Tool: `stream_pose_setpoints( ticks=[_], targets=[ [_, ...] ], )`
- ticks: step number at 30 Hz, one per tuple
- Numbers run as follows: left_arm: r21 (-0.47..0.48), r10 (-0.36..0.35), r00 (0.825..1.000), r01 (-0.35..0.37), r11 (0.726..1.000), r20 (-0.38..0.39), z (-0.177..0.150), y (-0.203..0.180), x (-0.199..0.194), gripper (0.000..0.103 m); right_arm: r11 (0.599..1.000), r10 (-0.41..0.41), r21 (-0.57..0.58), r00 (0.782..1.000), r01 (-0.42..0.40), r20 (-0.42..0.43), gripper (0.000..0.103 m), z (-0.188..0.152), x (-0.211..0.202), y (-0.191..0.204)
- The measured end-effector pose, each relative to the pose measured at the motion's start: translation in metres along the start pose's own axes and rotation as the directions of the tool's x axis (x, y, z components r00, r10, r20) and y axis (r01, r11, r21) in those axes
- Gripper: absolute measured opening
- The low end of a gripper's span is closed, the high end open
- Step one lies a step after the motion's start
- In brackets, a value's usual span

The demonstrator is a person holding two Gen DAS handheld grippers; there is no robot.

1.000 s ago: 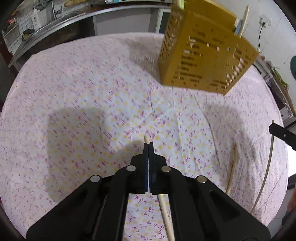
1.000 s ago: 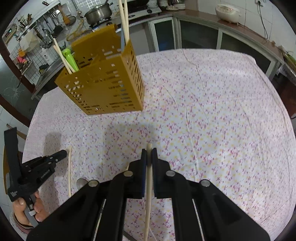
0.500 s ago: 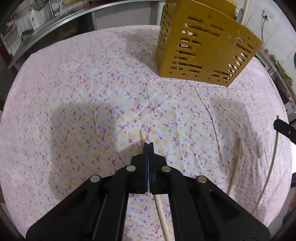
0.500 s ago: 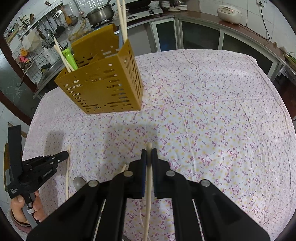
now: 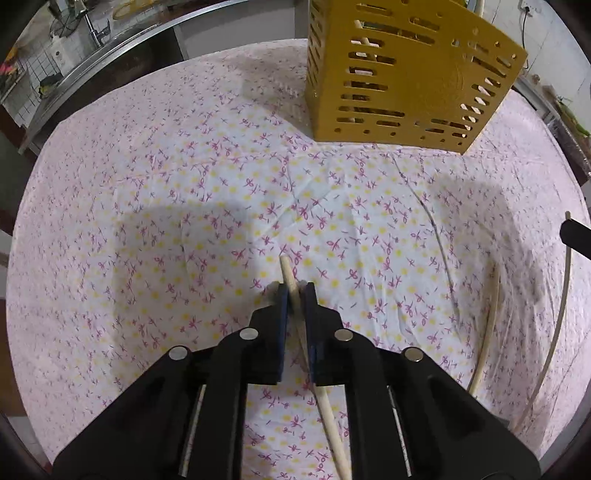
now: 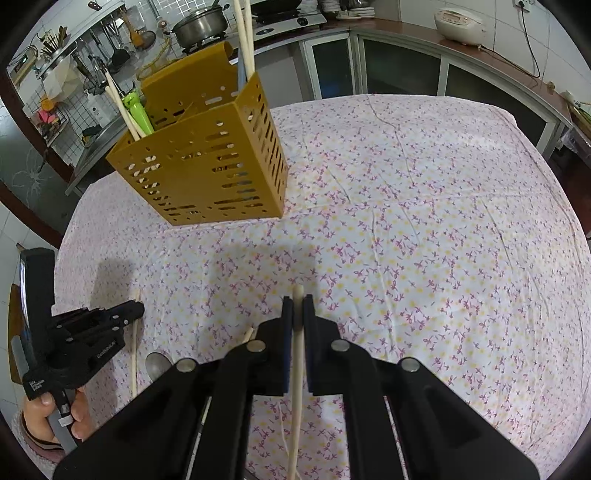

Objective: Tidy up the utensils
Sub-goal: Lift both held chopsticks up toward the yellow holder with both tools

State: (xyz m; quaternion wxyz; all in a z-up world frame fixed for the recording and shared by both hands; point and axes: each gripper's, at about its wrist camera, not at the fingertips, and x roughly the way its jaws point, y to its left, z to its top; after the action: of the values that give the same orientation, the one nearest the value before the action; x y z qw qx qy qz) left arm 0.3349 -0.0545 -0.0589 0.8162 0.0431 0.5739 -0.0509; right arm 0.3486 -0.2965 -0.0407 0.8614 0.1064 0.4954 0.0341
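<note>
The left gripper (image 5: pixel 294 291), low centre of its view, has its jaws opening around a chopstick (image 5: pixel 289 275) that lies between them on the flowered tablecloth (image 5: pixel 166 221); the pads look just clear of it. The right gripper (image 6: pixel 297 306) is clamped on a second chopstick (image 6: pixel 297 354). A sound regrasp would close squarely near the stick's end. The yellow slotted utensil holder (image 6: pixel 207 166), upper left, holds chopsticks (image 6: pixel 244 33) and a green-handled item (image 6: pixel 138 110). One chopstick (image 5: pixel 489 325) lies loose at right.

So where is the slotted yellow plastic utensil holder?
The slotted yellow plastic utensil holder stands at the flowered tablecloth's far edge, upper left in the right wrist view.
</note>
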Motion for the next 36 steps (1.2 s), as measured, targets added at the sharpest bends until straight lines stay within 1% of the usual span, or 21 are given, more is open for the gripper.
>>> stream_pose_setpoints(
  ticks=[3,6,9,10,12,13,15,18,19,20,21,23,24,25,27,28,29,30,33,35,36],
  targets=[
    [-0.011,-0.014,1.000,0.013,1.000,-0.010,0.005,-0.002,-0.001,0.006,1.000,0.003,0.005,1.000,-0.003,0.006,0.006,0.000,-0.004,-0.003],
    [-0.049,-0.054,0.999,0.054,0.997,0.001,0.006,0.013,-0.004,0.004,1.000,0.005,0.003,1.000,-0.005,0.021,0.006,0.001,-0.009,-0.004],
    [-0.062,-0.113,0.989,0.119,0.991,0.090,0.000,0.022,-0.028,0.004,1.000,0.008,-0.002,0.998,-0.008,0.061,0.006,0.003,-0.021,-0.002],
    [-0.065,-0.139,0.979,0.150,0.987,0.149,-0.002,0.026,-0.043,0.004,1.000,0.010,-0.013,0.996,-0.009,0.086,0.006,0.004,-0.029,0.000],
    [-0.070,-0.154,0.965,0.171,0.983,0.211,-0.004,0.030,-0.061,0.004,0.999,0.004,-0.032,0.991,0.000,0.130,0.006,0.006,-0.041,0.005],
    [-0.069,-0.166,0.950,0.191,0.979,0.263,-0.005,0.033,-0.074,0.004,0.999,0.001,-0.045,0.986,0.006,0.166,0.006,0.007,-0.049,0.009],
    [-0.064,-0.170,0.922,0.204,0.977,0.349,-0.002,0.033,-0.096,0.004,0.998,0.003,-0.062,0.975,0.011,0.221,0.006,0.008,-0.064,0.016],
    [-0.051,-0.170,0.850,0.224,0.973,0.498,0.000,0.032,-0.130,0.004,0.996,0.012,-0.092,0.953,0.017,0.303,0.006,0.012,-0.084,0.026],
    [-0.048,-0.177,0.833,0.236,0.971,0.524,-0.002,0.032,-0.137,0.004,0.994,0.017,-0.104,0.940,0.020,0.340,0.006,0.013,-0.092,0.031],
    [-0.044,-0.184,0.814,0.249,0.968,0.550,-0.001,0.036,-0.144,0.004,0.993,0.023,-0.112,0.934,0.019,0.357,0.006,0.014,-0.096,0.033],
    [-0.039,-0.186,0.800,0.253,0.967,0.570,0.000,0.035,-0.149,0.004,0.992,0.025,-0.122,0.923,0.024,0.384,0.006,0.015,-0.102,0.036],
    [-0.023,-0.164,0.771,0.226,0.974,0.615,0.000,0.029,-0.160,0.004,0.990,0.035,-0.137,0.905,0.026,0.424,0.006,0.017,-0.110,0.040],
    [-0.011,-0.147,0.750,0.201,0.980,0.645,0.000,0.025,-0.166,0.004,0.990,0.037,-0.139,0.898,0.027,0.438,0.006,0.017,-0.112,0.042],
    [0.002,-0.143,0.732,0.190,0.982,0.667,0.000,0.021,-0.170,0.004,0.989,0.041,-0.142,0.885,0.029,0.464,0.006,0.019,-0.116,0.043],
    [0.016,-0.144,0.703,0.185,0.983,0.696,0.001,0.019,-0.173,0.004,0.989,0.045,-0.146,0.859,0.035,0.510,0.006,0.021,-0.122,0.044],
    [0.024,-0.143,0.686,0.180,0.983,0.713,0.001,0.019,-0.179,0.004,0.988,0.046,-0.148,0.849,0.038,0.526,0.006,0.021,-0.125,0.045],
    [0.026,-0.137,0.674,0.171,0.985,0.726,0.001,0.015,-0.181,0.004,0.987,0.056,-0.154,0.832,0.037,0.553,0.006,0.021,-0.129,0.045],
    [0.031,-0.127,0.656,0.157,0.987,0.744,0.001,0.012,-0.185,0.004,0.987,0.057,-0.157,0.820,0.040,0.569,0.006,0.021,-0.132,0.046],
    [0.039,-0.119,0.625,0.141,0.989,0.771,0.004,0.006,-0.196,0.004,0.987,0.072,-0.156,0.765,0.038,0.640,0.006,0.025,-0.140,0.044],
    [0.044,-0.125,0.597,0.148,0.988,0.792,0.010,0.004,-0.202,0.004,0.988,0.086,-0.155,0.737,0.026,0.670,0.006,0.028,-0.145,0.043],
    [0.045,-0.124,0.578,0.148,0.988,0.806,0.012,0.003,-0.205,0.004,0.988,0.088,-0.155,0.730,0.025,0.678,0.006,0.030,-0.147,0.044]
  ],
)
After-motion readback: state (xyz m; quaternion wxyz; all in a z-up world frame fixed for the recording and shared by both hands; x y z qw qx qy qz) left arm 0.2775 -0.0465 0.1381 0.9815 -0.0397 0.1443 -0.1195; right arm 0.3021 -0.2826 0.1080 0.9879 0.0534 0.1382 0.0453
